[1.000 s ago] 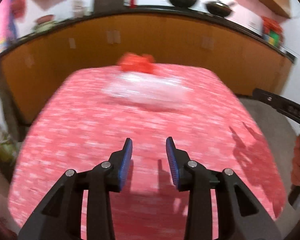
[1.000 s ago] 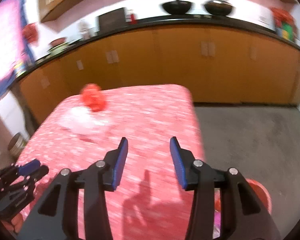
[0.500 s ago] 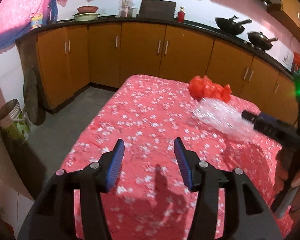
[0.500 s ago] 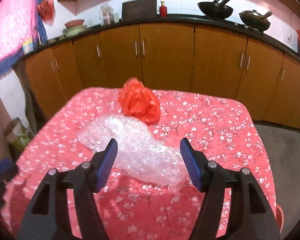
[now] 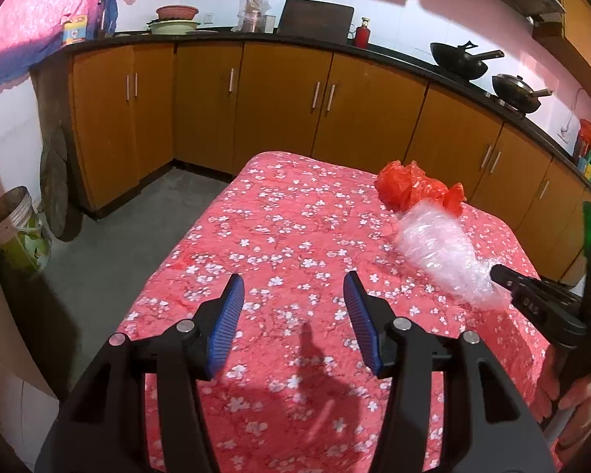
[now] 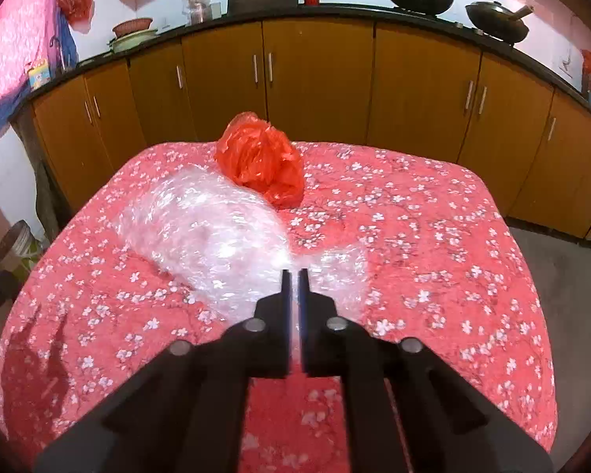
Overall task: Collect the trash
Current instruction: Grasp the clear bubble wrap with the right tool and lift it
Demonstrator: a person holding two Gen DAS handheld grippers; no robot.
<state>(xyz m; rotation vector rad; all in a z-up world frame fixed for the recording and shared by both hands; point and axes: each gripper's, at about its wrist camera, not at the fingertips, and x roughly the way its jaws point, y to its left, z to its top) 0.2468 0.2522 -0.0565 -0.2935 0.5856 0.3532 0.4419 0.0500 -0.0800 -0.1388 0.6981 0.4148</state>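
- The right gripper has closed since half a second ago: its blue pads, then spread wide over the bubble wrap, now stand almost together, pinched on the near end of that clear plastic.
- Whether plastic actually sits between the pads is hard to see in the right wrist view; the narrow slit looks pale, so a thin fold seems to be caught.
- The bubble wrap lies on the table with the red flowered cloth, its far end touching the crumpled red plastic bag.
- In the left wrist view the same bubble wrap narrows toward the right gripper, whose black tip meets its near end; the red plastic bag sits just behind it.
- The left gripper hovers over bare cloth with its fingers wide apart, holding nothing, well apart from both pieces of trash, much as it was half a second ago.
- A bucket stands on the floor to the left of the table.
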